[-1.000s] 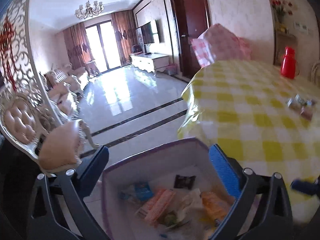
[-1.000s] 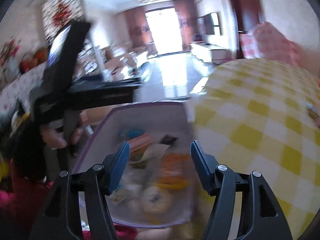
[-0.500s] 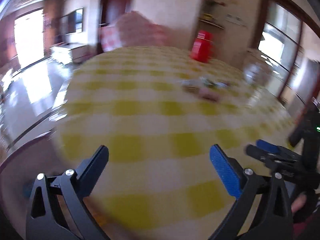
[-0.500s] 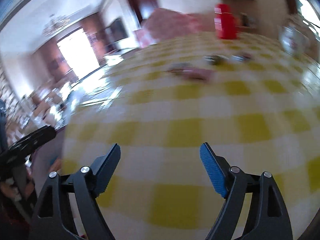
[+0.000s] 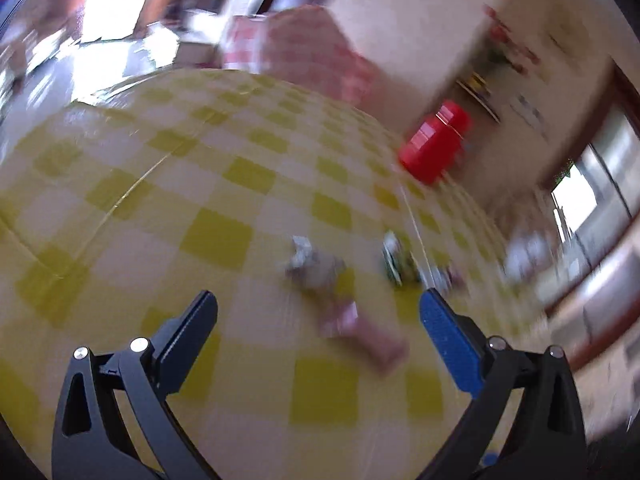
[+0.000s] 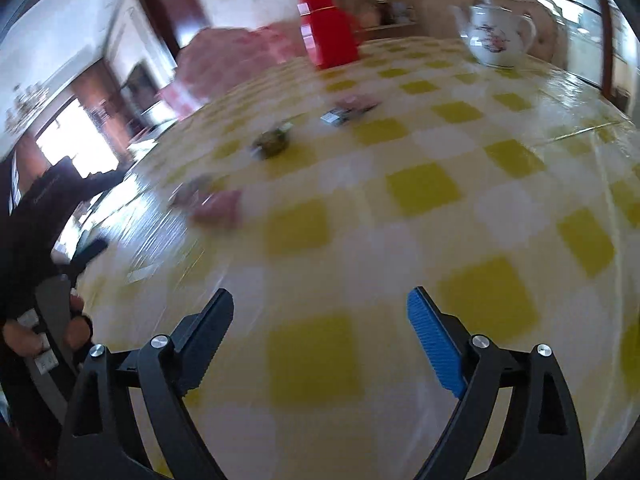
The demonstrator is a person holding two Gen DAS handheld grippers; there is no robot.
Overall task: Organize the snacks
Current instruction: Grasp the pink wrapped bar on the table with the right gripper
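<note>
Several small wrapped snacks lie on the yellow-checked table [image 5: 168, 184]. In the left wrist view a pink packet [image 5: 362, 334] lies just ahead between the fingers, a grey wrapper [image 5: 308, 264] and a green one [image 5: 394, 260] beyond it. My left gripper [image 5: 318, 322] is open and empty above the table. In the right wrist view the pink packet [image 6: 214, 206], a dark green snack [image 6: 274, 142] and a blue-white packet [image 6: 340, 116] lie far ahead to the left. My right gripper [image 6: 320, 316] is open and empty over bare cloth. Both views are motion-blurred.
A red canister [image 6: 328, 32] stands at the far side, also in the left wrist view [image 5: 436, 148]. A white teapot [image 6: 498, 34] stands at the far right. A pink checked chair cover [image 5: 304, 48] rises behind the table. The left hand and its gripper handle [image 6: 60, 280] show at the table's left edge.
Both grippers swung away from the purple-rimmed snack bin off the table's edge and now face across the table toward the loose snacks. Both stayed open.
</note>
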